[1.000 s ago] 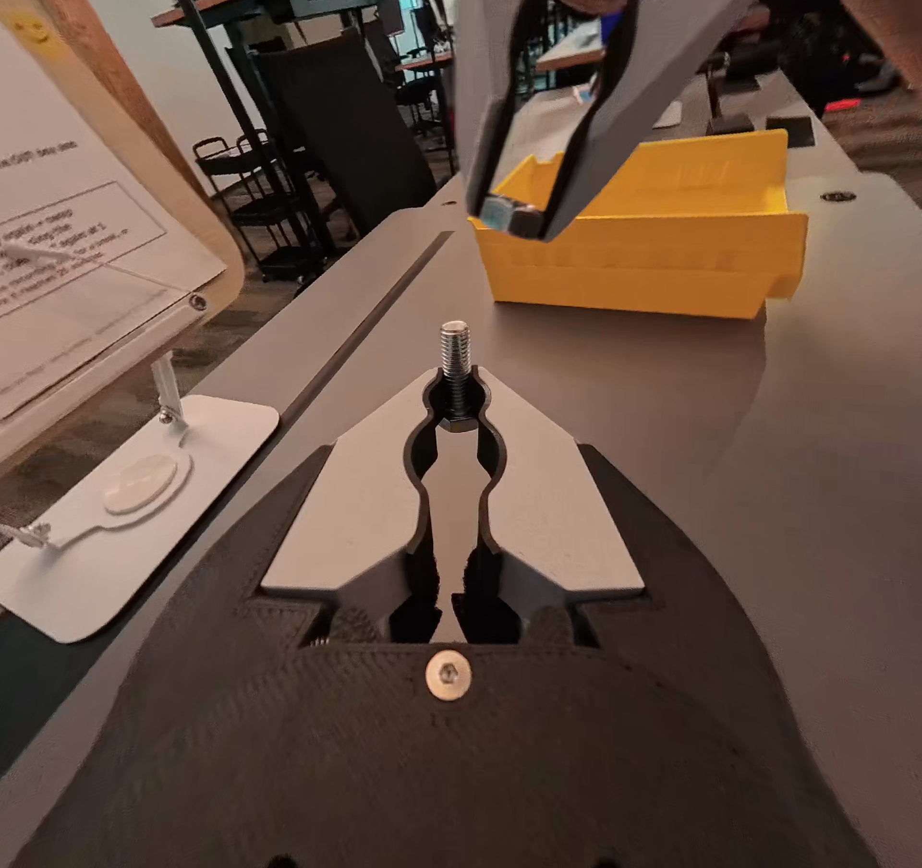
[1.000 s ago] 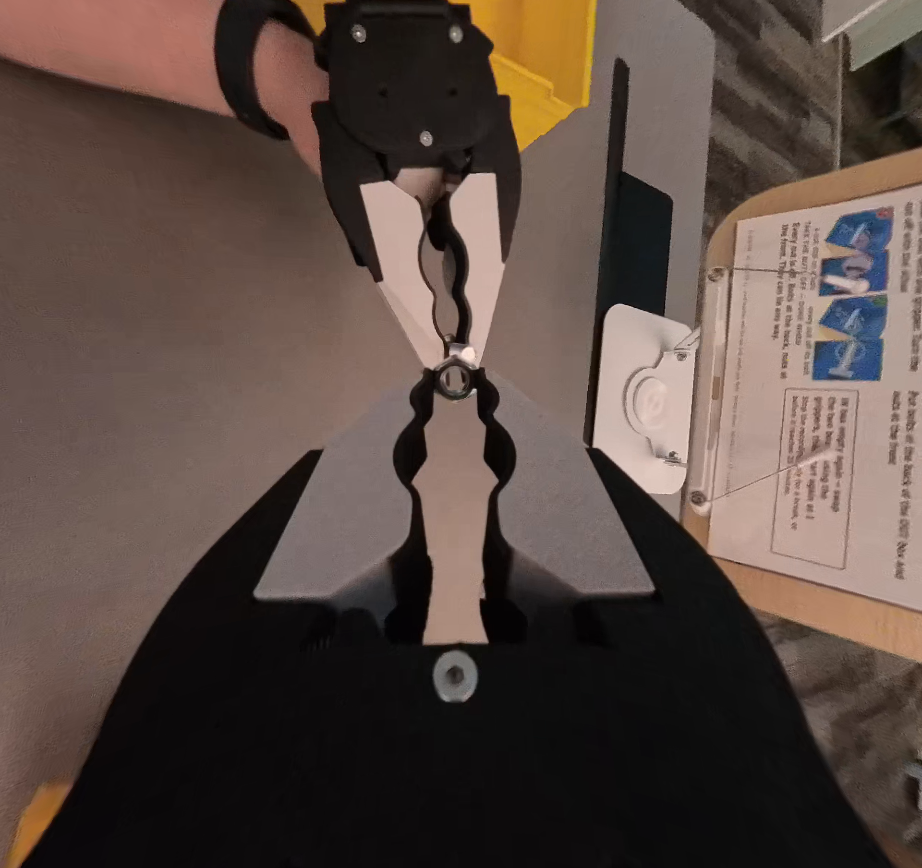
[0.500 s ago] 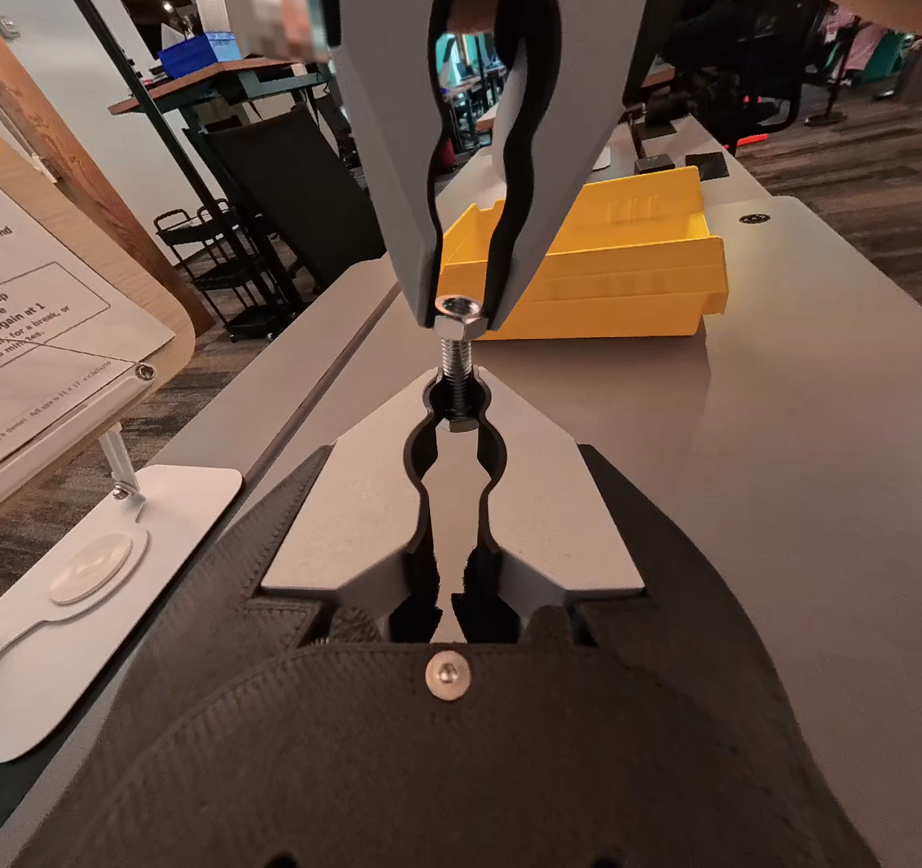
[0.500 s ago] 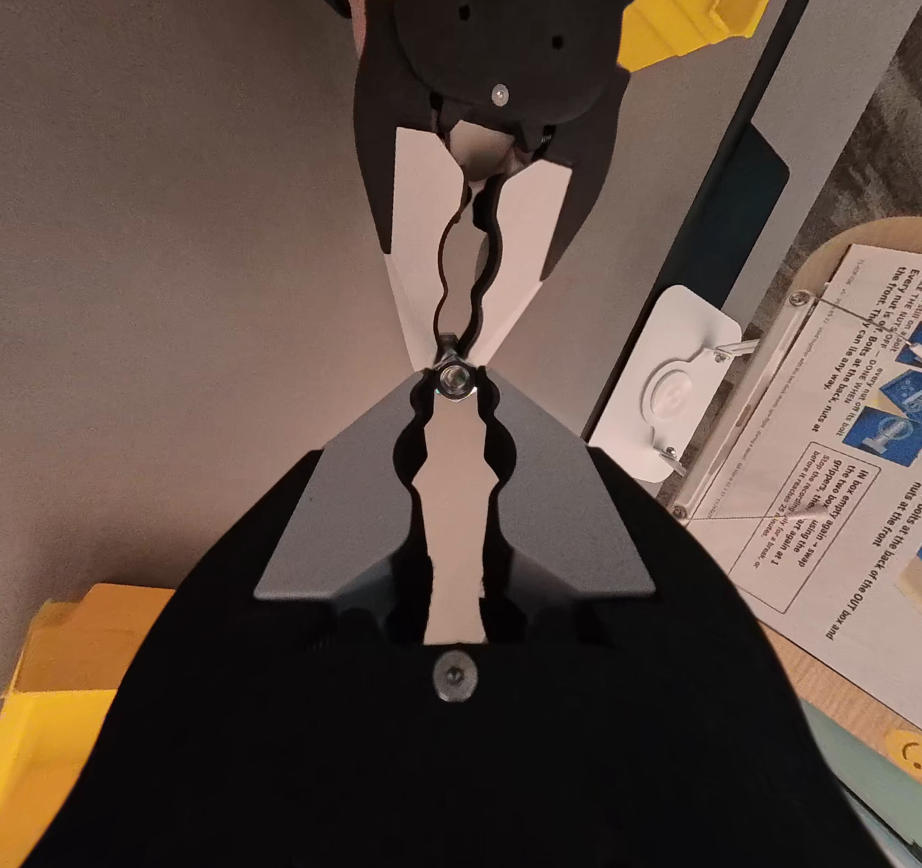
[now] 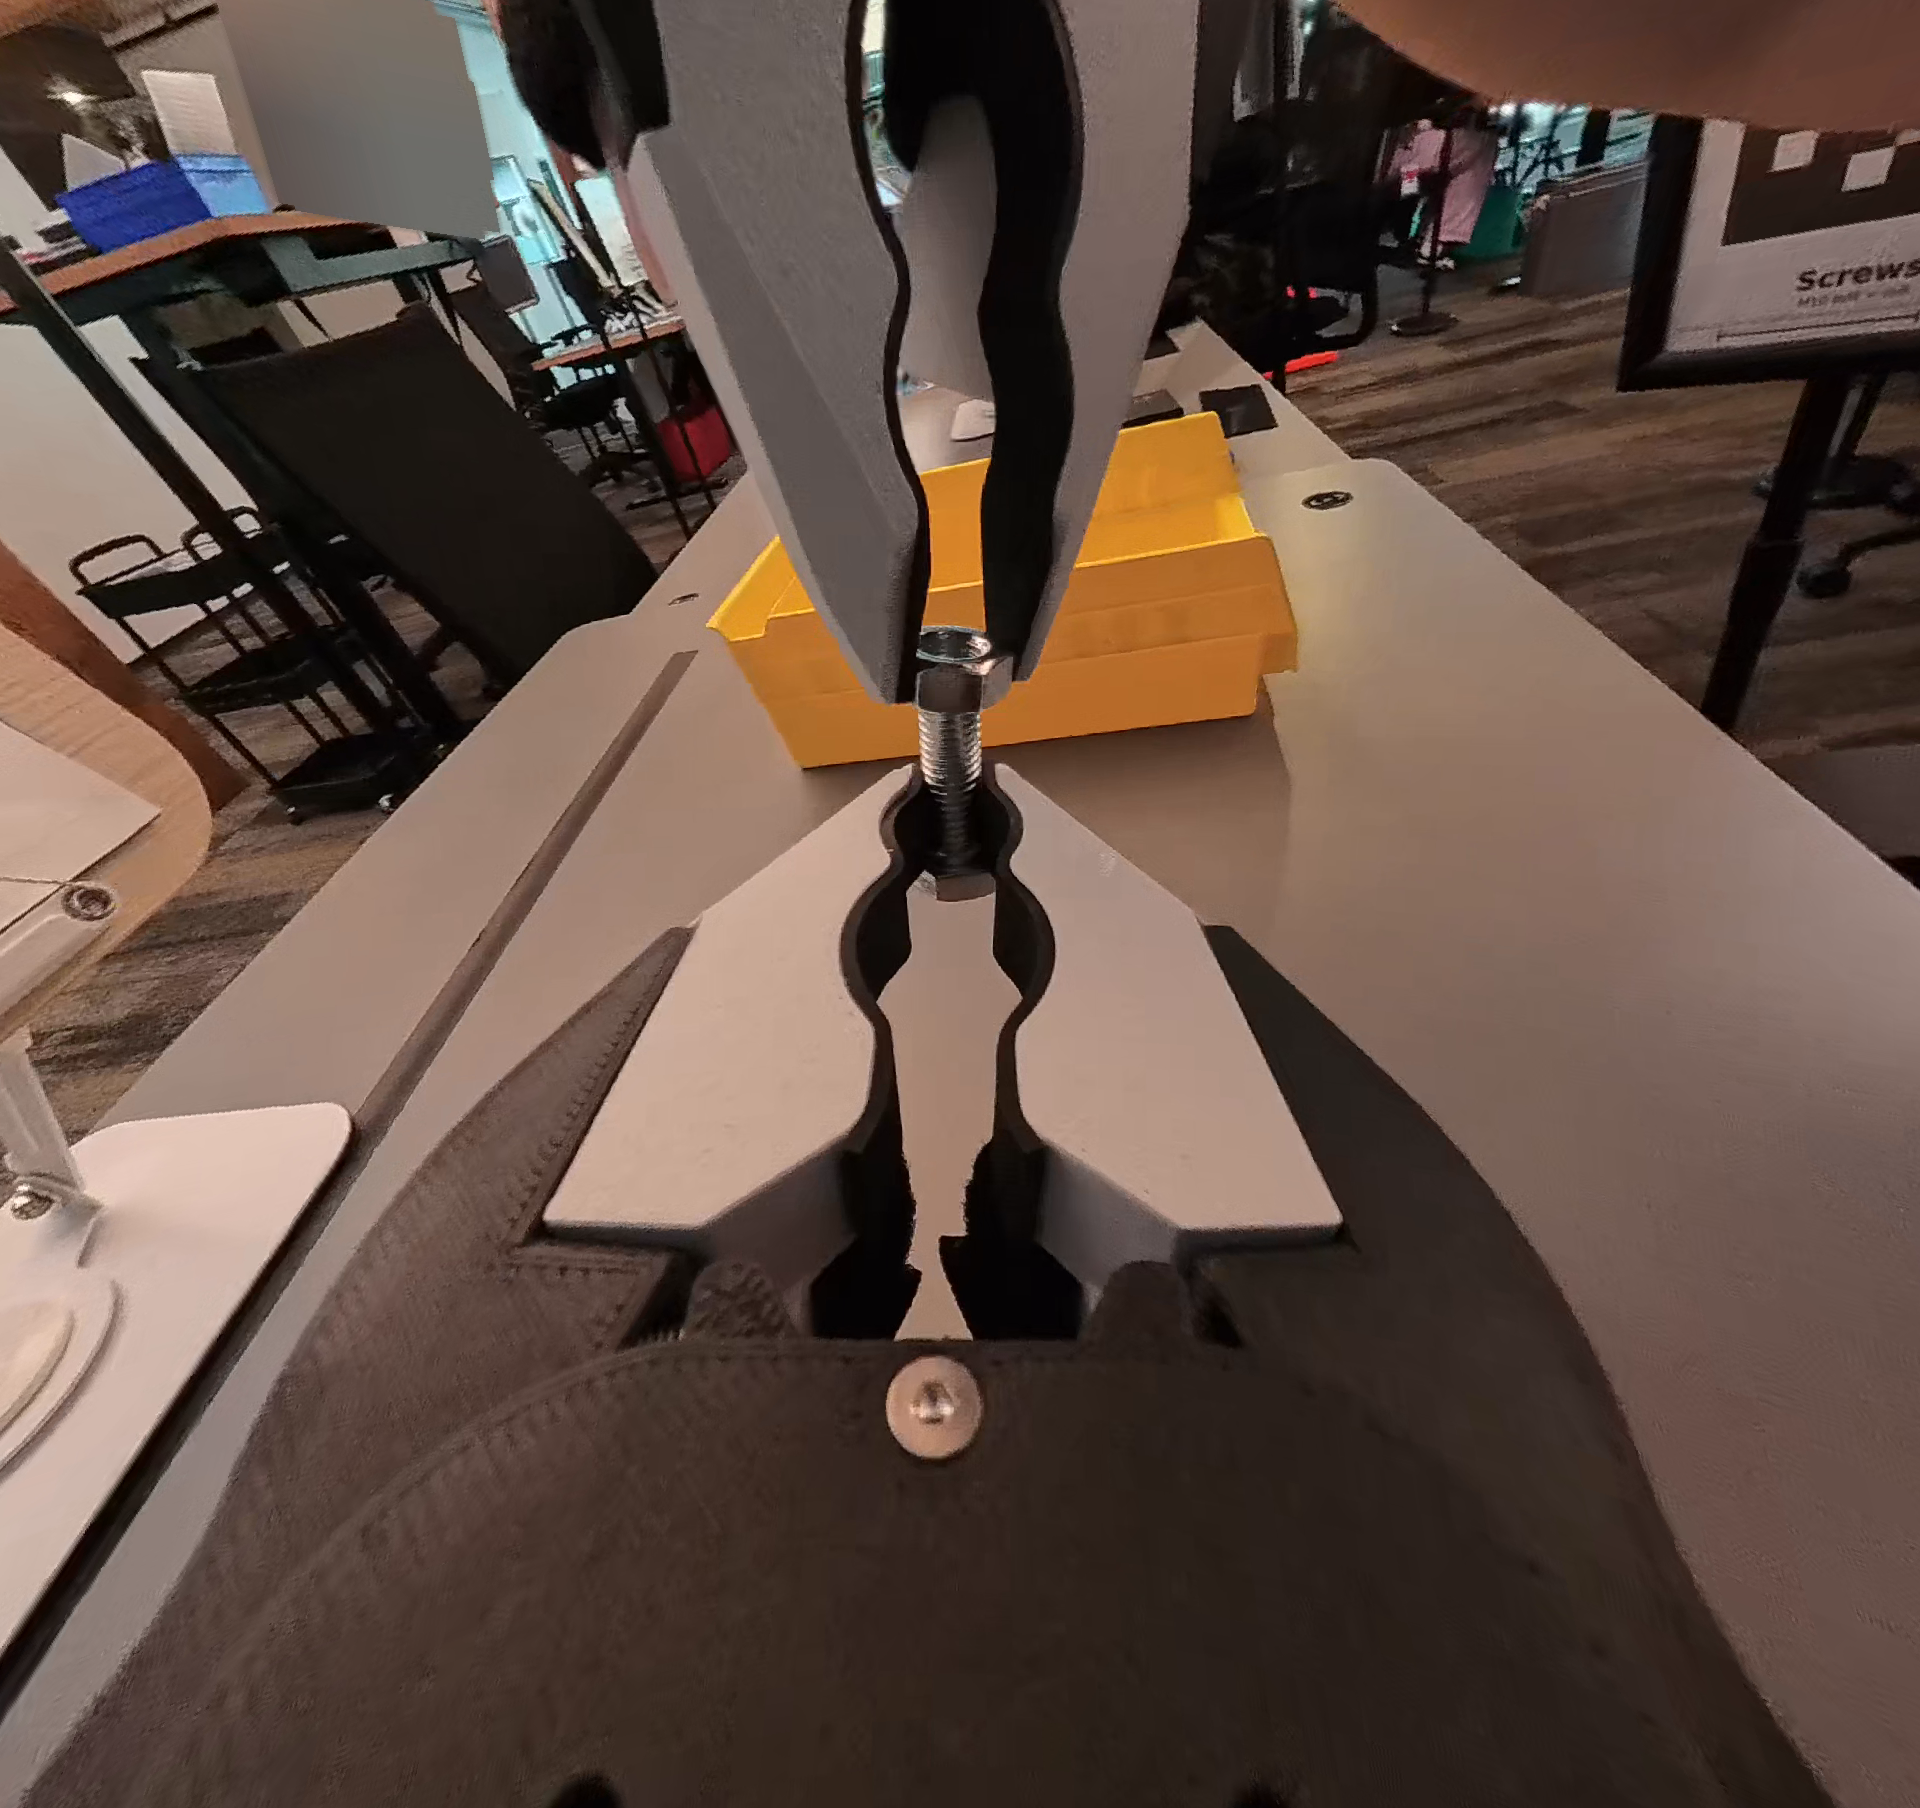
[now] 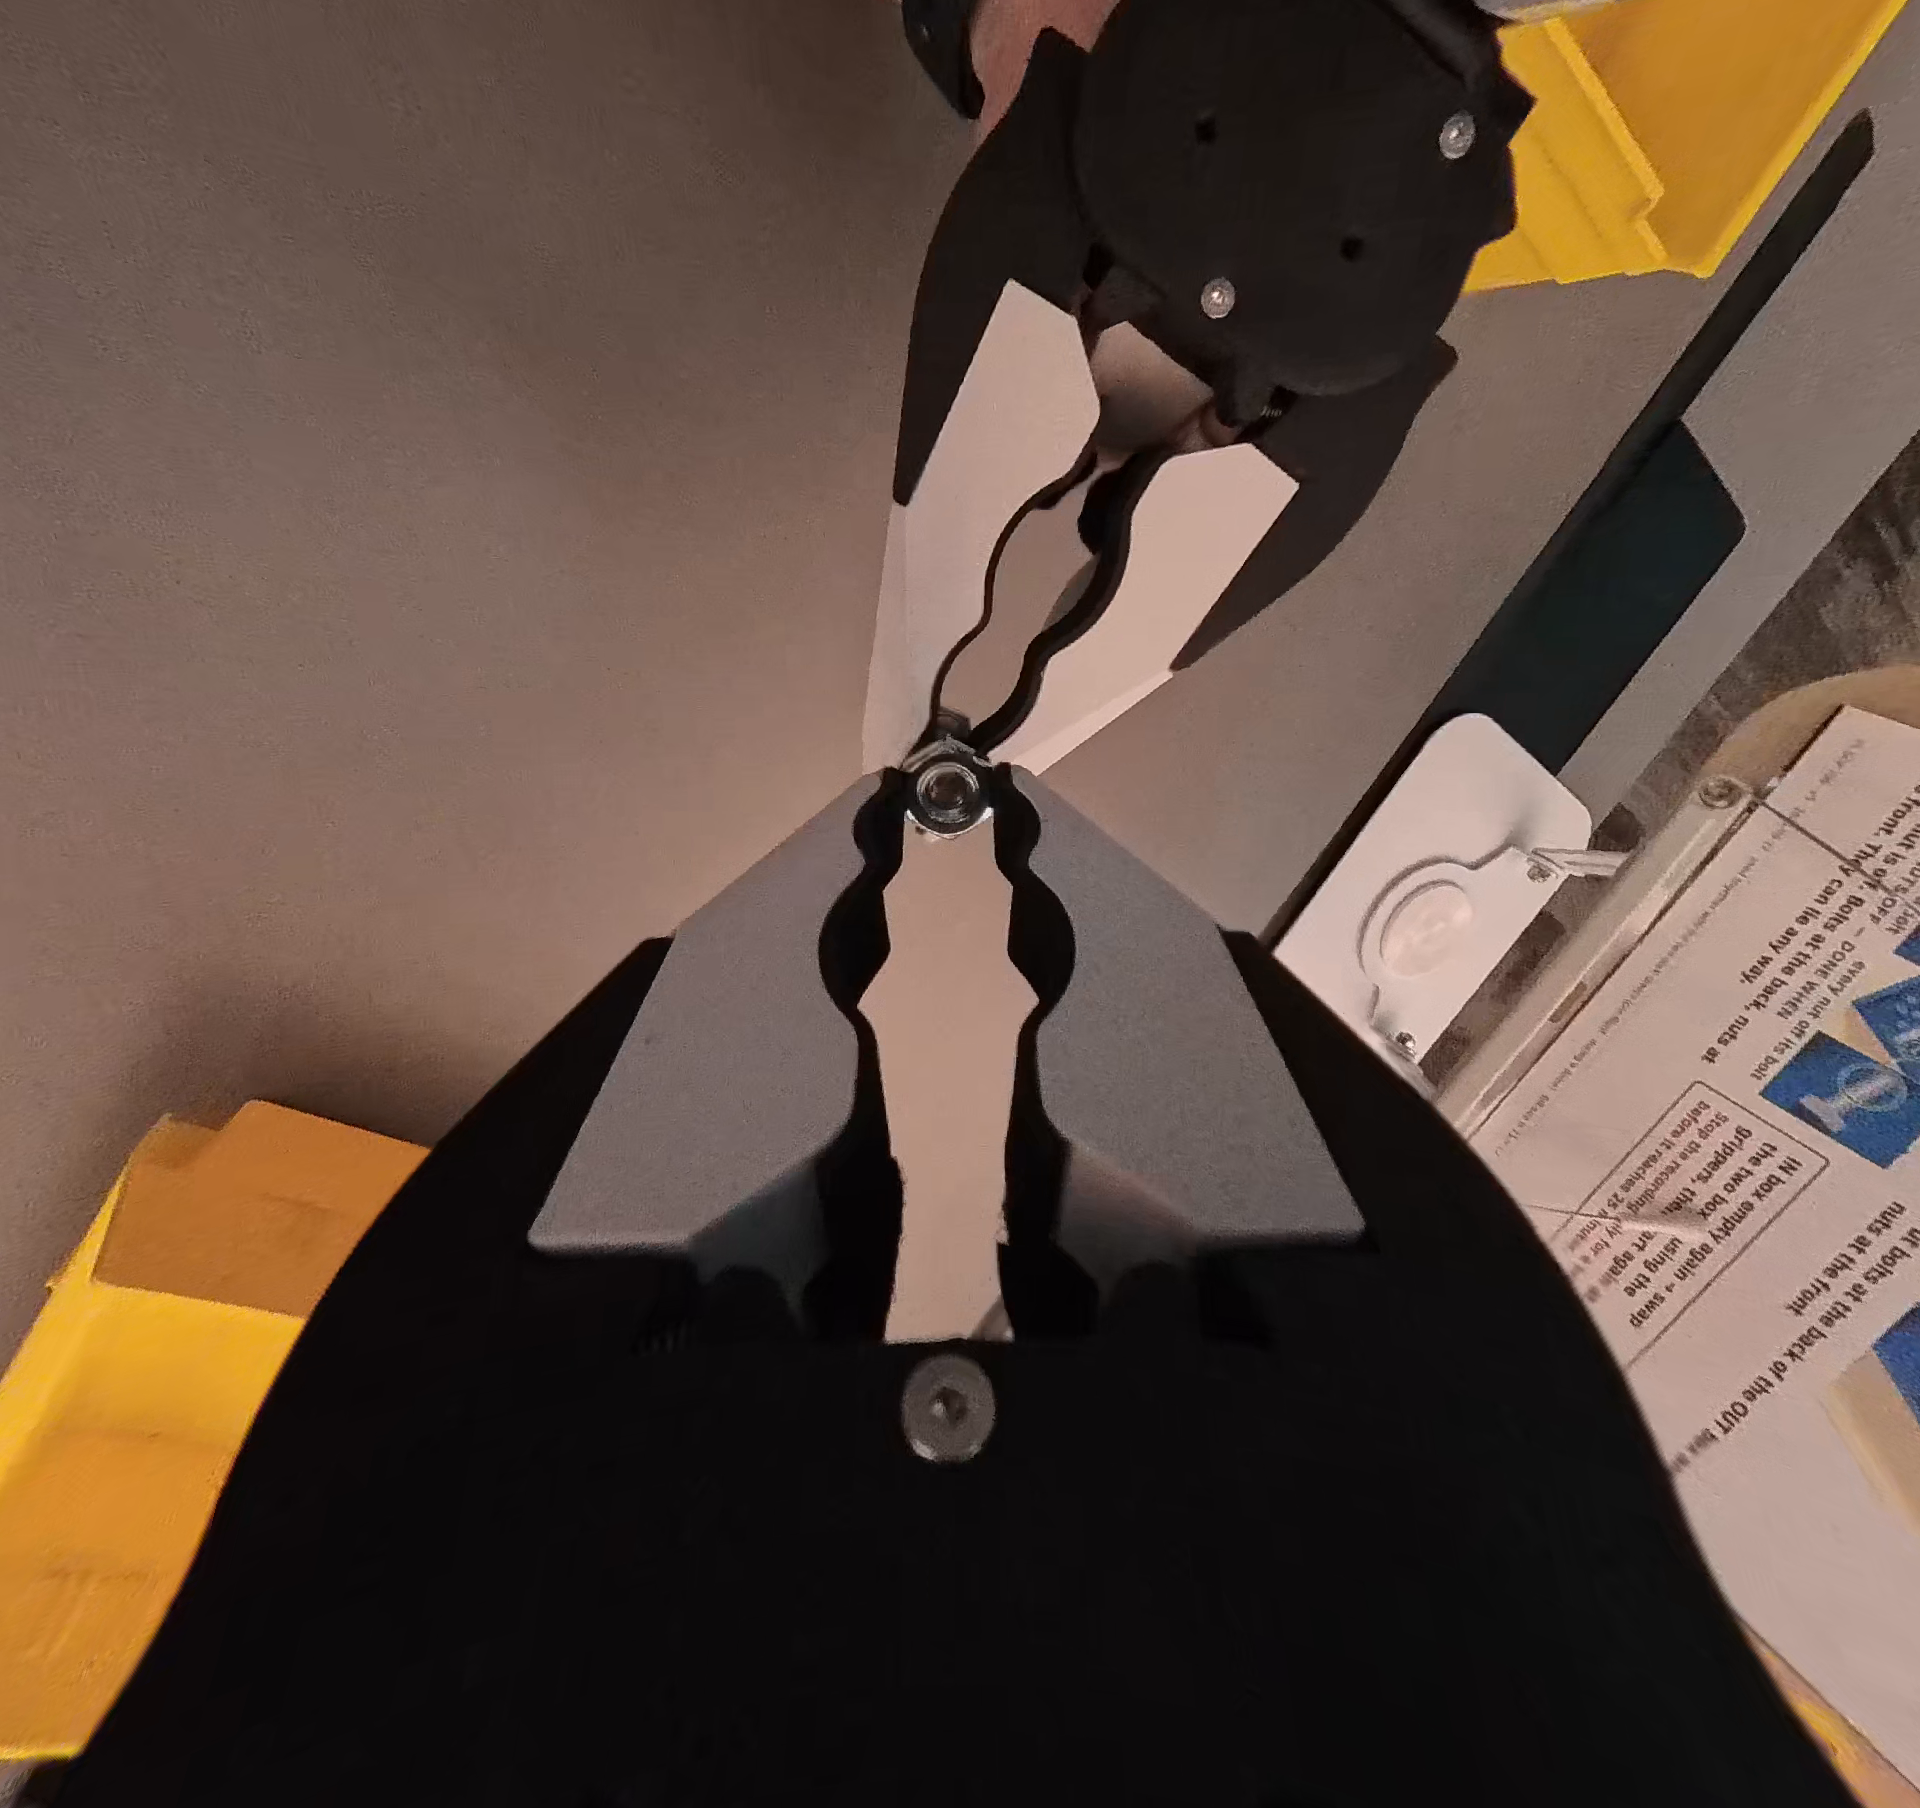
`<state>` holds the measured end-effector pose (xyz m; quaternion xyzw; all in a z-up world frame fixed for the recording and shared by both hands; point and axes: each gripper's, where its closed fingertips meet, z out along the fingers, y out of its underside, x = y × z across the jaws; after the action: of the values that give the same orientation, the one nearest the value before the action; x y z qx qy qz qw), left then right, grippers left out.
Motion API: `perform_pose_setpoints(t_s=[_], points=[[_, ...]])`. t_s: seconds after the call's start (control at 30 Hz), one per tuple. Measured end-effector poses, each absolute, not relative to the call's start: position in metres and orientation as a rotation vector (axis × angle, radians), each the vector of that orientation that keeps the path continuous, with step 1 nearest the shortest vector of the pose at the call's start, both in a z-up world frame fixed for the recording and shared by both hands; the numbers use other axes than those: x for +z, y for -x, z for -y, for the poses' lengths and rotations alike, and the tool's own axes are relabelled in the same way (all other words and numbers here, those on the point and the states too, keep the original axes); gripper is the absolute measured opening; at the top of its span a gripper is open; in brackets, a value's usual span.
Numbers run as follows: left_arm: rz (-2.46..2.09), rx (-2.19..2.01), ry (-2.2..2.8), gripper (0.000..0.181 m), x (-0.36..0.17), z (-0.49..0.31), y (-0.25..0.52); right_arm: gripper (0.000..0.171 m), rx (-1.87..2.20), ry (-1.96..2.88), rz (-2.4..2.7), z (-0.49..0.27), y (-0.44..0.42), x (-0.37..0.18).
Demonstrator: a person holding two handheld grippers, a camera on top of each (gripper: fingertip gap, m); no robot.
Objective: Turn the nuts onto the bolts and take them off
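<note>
In the left wrist view my left gripper (image 5: pixel 951 823) is shut on a silver bolt (image 5: pixel 948 761), gripping its shank just above the head, with the thread pointing up. My right gripper (image 5: pixel 961 662) comes down from above and is shut on a silver hex nut (image 5: pixel 961 669) that sits on the bolt's tip. In the right wrist view my right gripper (image 6: pixel 948 802) looks straight down the nut (image 6: pixel 943 800). The left gripper (image 6: pixel 940 740) comes in from the top of that view, holding the bolt below the nut.
A yellow bin (image 5: pixel 1122 615) stands on the grey table (image 5: pixel 1507 979) behind the grippers, and it shows at the top right in the right wrist view (image 6: pixel 1662 96). Another yellow bin (image 6: pixel 156 1343) lies at the lower left. A white stand base (image 5: pixel 156 1291) and an instruction sheet (image 6: pixel 1766 1135) lie at the table's side. The grippers are tip to tip, or close to it.
My right gripper carried the nut down from above the bolt onto its tip, then turned on it about the bolt's axis. My left gripper kept its hold on the bolt.
</note>
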<state>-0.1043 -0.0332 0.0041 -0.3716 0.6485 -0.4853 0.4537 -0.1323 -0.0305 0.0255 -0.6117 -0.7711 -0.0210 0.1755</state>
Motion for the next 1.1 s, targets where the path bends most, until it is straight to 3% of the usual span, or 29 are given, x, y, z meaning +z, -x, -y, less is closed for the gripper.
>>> perform_pose_setpoints(t_s=[0.43,1.1], points=[[-1.413,-1.010,1.111,0.007,0.012,-0.008,0.096,0.016,0.156,2.312,1.453,-0.007,0.123,0.034],[-1.106,-0.614,1.346,0.007,0.012,-0.062,0.101,0.016,0.381,2.547,0.471,-0.056,0.121,0.034]])
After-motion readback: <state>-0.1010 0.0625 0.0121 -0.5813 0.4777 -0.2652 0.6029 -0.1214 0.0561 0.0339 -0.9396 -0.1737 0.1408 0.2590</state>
